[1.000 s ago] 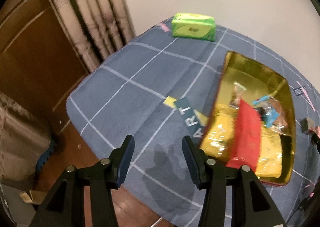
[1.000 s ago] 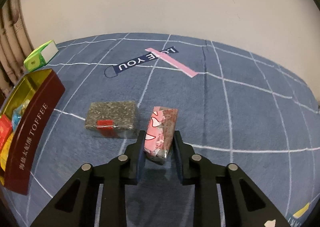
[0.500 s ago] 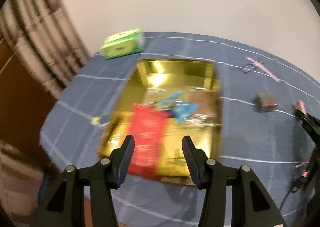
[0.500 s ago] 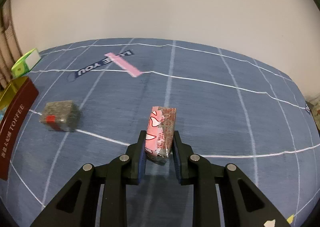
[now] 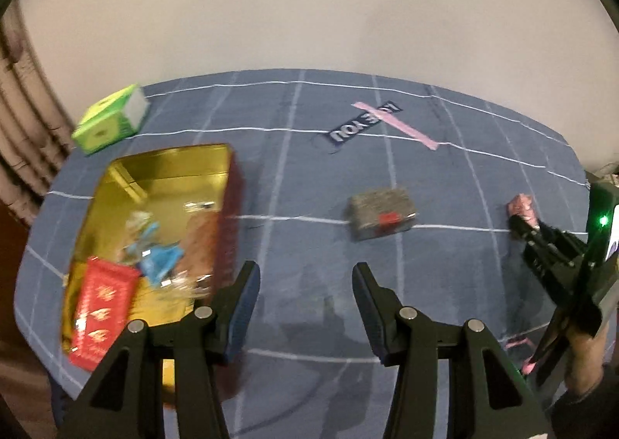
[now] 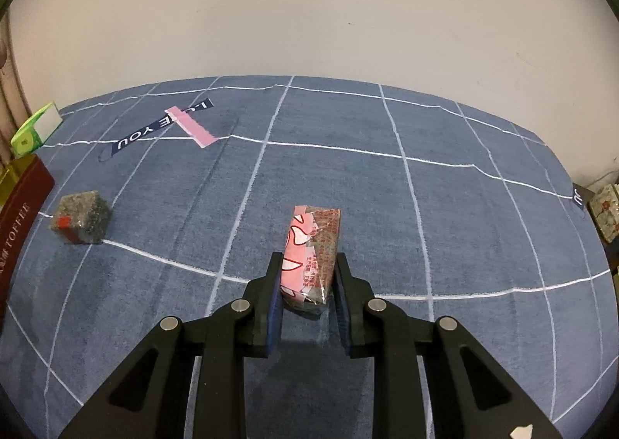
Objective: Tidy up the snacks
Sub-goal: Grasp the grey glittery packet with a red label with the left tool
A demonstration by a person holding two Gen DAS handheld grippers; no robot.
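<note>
A small pink and white wrapped snack packet (image 6: 312, 253) is gripped between the two black fingers of the right gripper (image 6: 309, 284), so the step in hand looks like a carry: the packet is picked up and is to be taken to the gold metal tin with dark red sides (image 5: 228, 183). From the tin, the packet is far off to the right, over the blue checked tablecloth (image 6: 425, 206). For the next move, the packet has to be brought across and let go inside the tin.

The packet is shiny and crinkly, with red print on it. It is held standing on its edge.

A grey speckled snack block with a red label (image 5: 381, 212) is left on the cloth, between the tin and the packet.

The left gripper (image 5: 305, 292) is held wide apart with nothing in it, just beside the tin.
</note>
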